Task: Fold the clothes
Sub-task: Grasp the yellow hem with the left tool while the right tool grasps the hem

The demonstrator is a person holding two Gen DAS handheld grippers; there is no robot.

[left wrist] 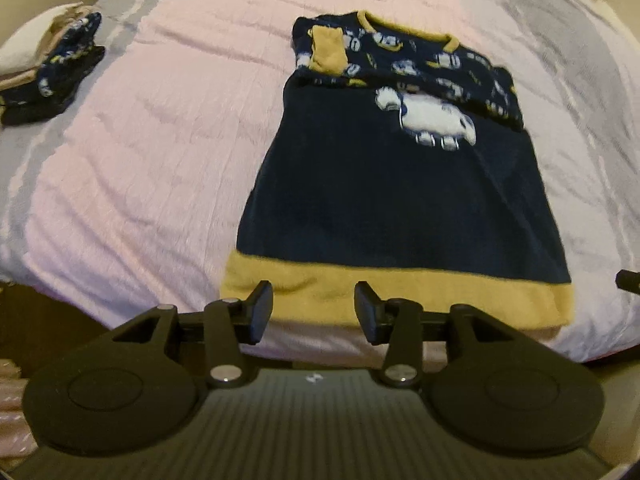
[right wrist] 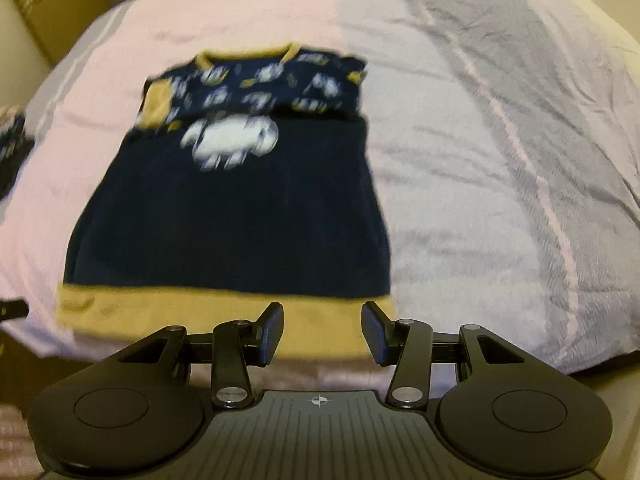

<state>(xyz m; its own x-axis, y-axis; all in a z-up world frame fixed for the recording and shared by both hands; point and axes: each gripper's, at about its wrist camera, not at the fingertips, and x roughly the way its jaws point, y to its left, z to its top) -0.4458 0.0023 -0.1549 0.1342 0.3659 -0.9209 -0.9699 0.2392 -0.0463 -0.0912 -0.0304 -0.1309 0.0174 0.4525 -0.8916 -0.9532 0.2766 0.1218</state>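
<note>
Left wrist: no legible writing on pajama top [left wrist: 380,208].

Wide bare bedspread [right wrist: 500,152] lies open to the right of the navy top [left wrist: 380,200], and a pink stretch is free on its left. A pile of folded clothes [left wrist: 52,76] occupies the bed's far left edge, well apart from the top.

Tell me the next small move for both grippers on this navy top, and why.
Probably lower both onto the yellow hem band and close. The left gripper and right gripper hover open just above it, holding nothing; the navy top lies flat, sleeves already folded in, so the hem goes up next.
</note>
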